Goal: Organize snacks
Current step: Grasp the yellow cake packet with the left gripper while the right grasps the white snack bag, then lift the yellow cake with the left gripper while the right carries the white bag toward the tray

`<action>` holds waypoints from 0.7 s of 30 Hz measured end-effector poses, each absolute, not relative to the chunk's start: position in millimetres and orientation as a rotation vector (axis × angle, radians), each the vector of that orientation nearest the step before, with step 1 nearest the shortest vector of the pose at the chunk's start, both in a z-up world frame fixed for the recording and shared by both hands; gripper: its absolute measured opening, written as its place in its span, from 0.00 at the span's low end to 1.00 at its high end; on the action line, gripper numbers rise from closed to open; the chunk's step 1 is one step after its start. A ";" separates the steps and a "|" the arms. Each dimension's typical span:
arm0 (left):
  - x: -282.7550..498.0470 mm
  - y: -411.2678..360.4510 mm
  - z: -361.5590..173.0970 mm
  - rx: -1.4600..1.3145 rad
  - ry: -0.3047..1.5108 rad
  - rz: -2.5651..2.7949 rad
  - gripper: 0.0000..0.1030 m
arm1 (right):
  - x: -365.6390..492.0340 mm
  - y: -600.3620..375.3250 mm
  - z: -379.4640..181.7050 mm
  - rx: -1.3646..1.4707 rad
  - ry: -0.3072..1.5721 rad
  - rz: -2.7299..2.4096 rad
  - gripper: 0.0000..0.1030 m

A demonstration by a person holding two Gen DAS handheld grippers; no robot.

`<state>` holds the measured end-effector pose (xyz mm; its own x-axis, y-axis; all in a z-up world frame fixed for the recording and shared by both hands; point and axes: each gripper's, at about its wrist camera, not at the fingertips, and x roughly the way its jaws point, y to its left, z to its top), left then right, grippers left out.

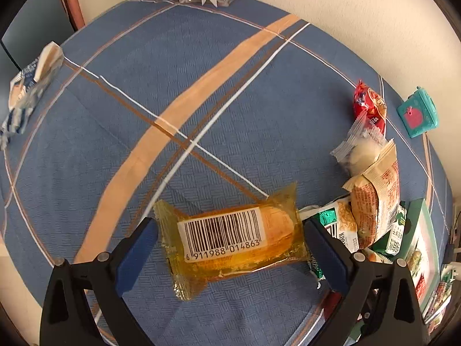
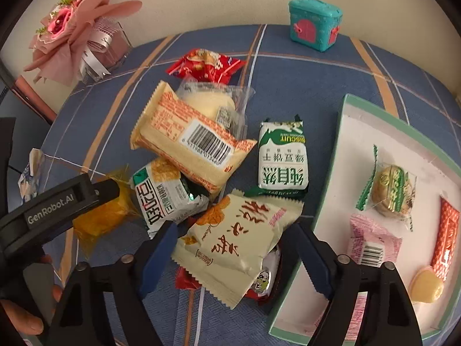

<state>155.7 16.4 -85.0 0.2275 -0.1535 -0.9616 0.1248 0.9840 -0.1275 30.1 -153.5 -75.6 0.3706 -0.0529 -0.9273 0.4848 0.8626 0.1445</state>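
Observation:
My left gripper is open, its blue pads on either side of a yellow-wrapped cake with a barcode that lies on the blue plaid cloth; the cake also shows in the right wrist view. My right gripper is open around a cream packet with red Chinese writing at the near edge of the snack pile. The pile holds a beige barcode packet, a green biscuit packet, a white and green packet and a red packet. A green-rimmed box on the right holds several snacks.
A teal toy chest stands at the back by the wall. A pink flower bouquet in a glass vase stands at the back left. A blue and white packet lies at the table's far left edge.

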 end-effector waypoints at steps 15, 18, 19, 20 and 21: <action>151.0 19.2 -89.4 -0.072 1.331 -0.216 0.76 | 22.2 -161.2 -72.1 0.459 1.124 -0.350 0.32; 148.4 22.5 -81.2 -0.085 1.320 -0.213 0.76 | 19.4 -162.7 -66.5 0.458 1.106 -0.351 0.26; 147.9 22.7 -77.5 -0.087 1.310 -0.213 0.75 | 19.7 -163.4 -63.8 0.455 1.100 -0.350 0.22; 147.6 22.7 -73.1 -0.089 1.299 -0.214 0.75 | 18.7 -163.8 -61.2 0.450 1.093 -0.348 0.20; 147.6 22.0 -68.4 -0.092 1.292 -0.216 0.75 | 17.6 -164.1 -58.6 0.446 1.085 -0.346 0.18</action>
